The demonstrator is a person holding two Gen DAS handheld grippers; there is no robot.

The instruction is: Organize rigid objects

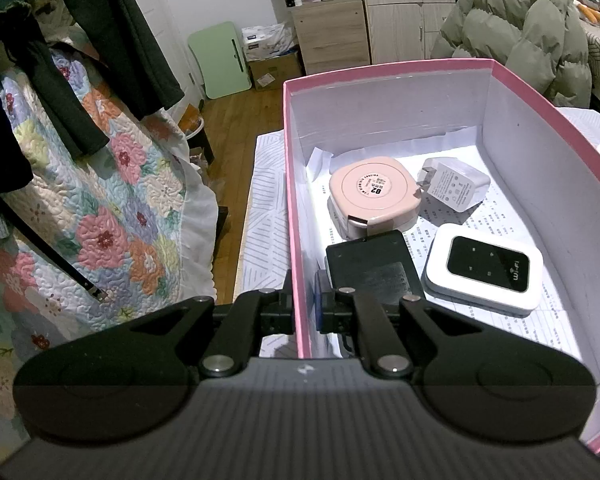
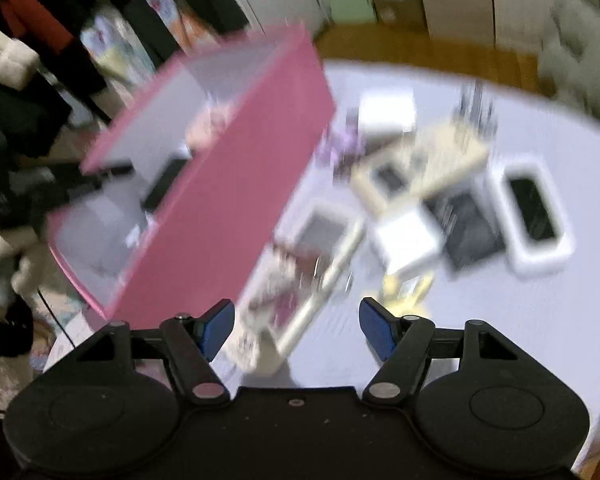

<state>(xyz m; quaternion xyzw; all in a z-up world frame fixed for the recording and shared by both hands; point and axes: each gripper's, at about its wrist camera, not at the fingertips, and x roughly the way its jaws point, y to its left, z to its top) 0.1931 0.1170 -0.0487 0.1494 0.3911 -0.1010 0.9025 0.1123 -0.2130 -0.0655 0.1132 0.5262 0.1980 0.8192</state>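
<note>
Pink cardboard is what your left gripper [image 1: 305, 312] is clamped on: its fingers are closed over the near side wall of the pink box [image 1: 296, 208], one inside and one outside, so you steady it. This wall is thin and I think it bends easily, so do not pull hard. Inside the box, nearest to you, lies a black adapter [image 1: 374, 266], beside it the white Wi-Fi router [image 1: 484, 274], and further back the pink round-cornered case [image 1: 370, 194] and the white plug charger [image 1: 454, 184]. All look stiff and light; the glossy router may slip. Your right gripper [image 2: 296, 330] has its fingers wide apart and holds nothing. Its view is blurred, but just ahead on the table [image 2: 500, 320] lies a long pale object which I cannot identify, and further away a white tray with a dark phone-like thing [image 2: 534, 216]. Take such flat pieces across the narrow sides, I would say.
</note>
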